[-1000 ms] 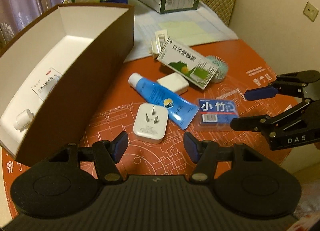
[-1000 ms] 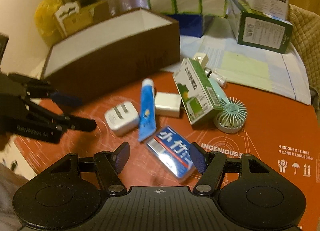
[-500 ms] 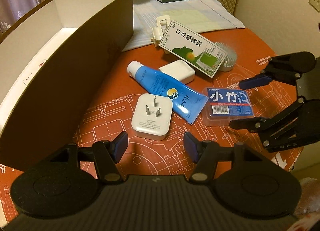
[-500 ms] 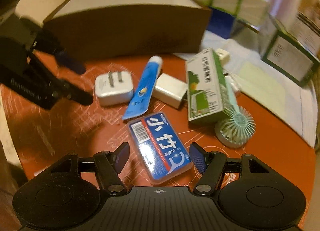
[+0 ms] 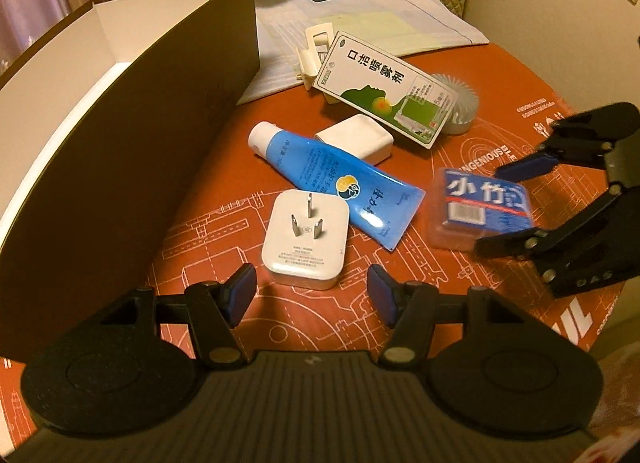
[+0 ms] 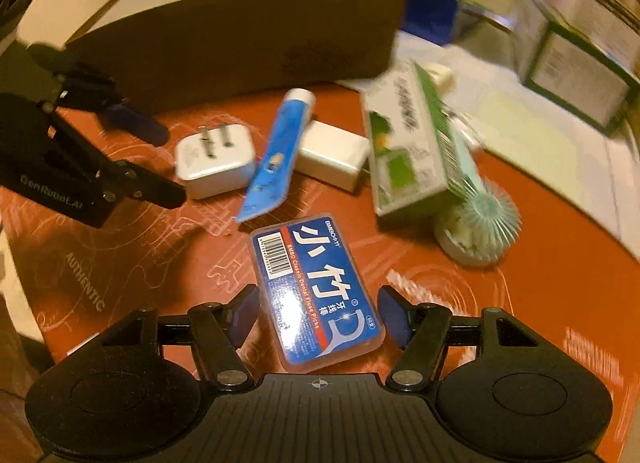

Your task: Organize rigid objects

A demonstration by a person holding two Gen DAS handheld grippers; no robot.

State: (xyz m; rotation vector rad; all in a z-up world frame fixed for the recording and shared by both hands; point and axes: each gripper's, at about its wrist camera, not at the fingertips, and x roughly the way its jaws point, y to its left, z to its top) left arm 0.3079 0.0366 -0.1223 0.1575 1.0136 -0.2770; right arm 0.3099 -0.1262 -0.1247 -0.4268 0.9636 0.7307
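both our tongs dropped: left gripper (image 5: pixel 311 289) released over plug (image 5: pixel 305 239), right gripper (image 6: pixel 318 317) unclenched, straddling floss box (image 6: pixel 316 289) at 6 o'clock, ready to grab.

box (image 5: pixel 132 135): at worktop (image 5: pixel 500 131) left | plug adapter (image 5: pixel 306 239): just right of box, its upper right corner under the tube's (image 5: pixel 332 179) flat end | charger block (image 5: pixel 356 139): behind tube, touching | carton (image 5: pixel 384 83): behind block, leaning over fan (image 5: pixel 464 103) | floss case (image 5: pixel 480 207): right of tube, apart

Floss-pick case (image 6: pixel 316 291) flat on orange mat (image 6: pixel 540 275), between parted right gripper (image 6: pixel 318 313) fingers (image 6: pixel 244 313), untouched.
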